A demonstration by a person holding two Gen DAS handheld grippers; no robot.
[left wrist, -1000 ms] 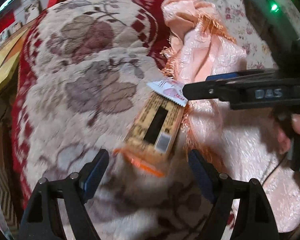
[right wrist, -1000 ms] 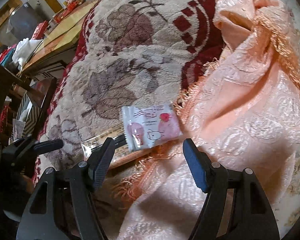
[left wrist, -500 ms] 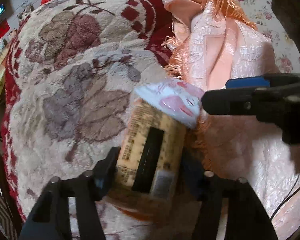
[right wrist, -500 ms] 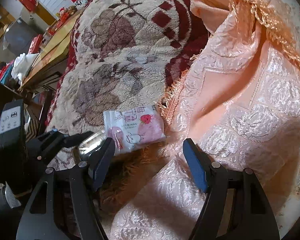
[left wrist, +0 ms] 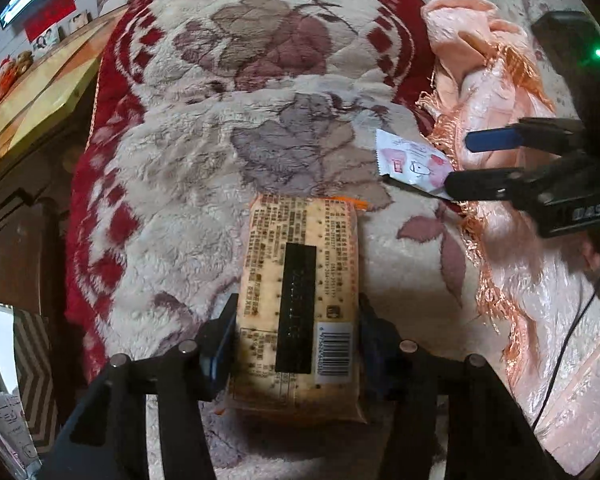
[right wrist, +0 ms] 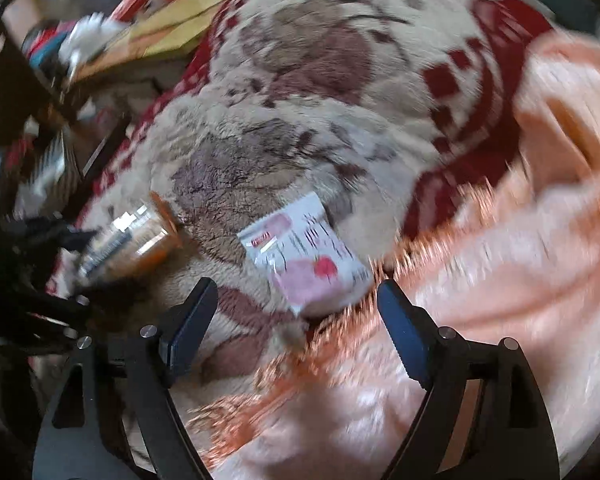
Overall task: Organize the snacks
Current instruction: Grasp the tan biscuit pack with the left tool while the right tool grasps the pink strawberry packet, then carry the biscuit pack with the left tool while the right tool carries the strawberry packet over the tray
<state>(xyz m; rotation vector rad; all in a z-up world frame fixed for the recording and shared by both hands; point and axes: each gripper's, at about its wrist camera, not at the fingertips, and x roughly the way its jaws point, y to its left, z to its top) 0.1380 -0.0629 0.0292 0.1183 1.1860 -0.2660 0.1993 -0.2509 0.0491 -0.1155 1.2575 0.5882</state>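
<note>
Cracker packet [left wrist: 300, 300] is clamped by left gripper [left wrist: 296, 336]; pink sachet [right wrist: 304, 256] should be centred between the right gripper [right wrist: 296, 320]'s wide, just-opened fingers [right wrist: 400, 332].

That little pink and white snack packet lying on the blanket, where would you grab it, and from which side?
Probably across its two long edges, coming from above. The pink and white packet lies flat on the plush blanket, soft and thin, with crimped ends. The right gripper hangs open near its end by the peach fringed cloth. Its pads have just been opening, with nothing gripped. Pinching the puffy middle should hold better than a flimsy corner.
</note>
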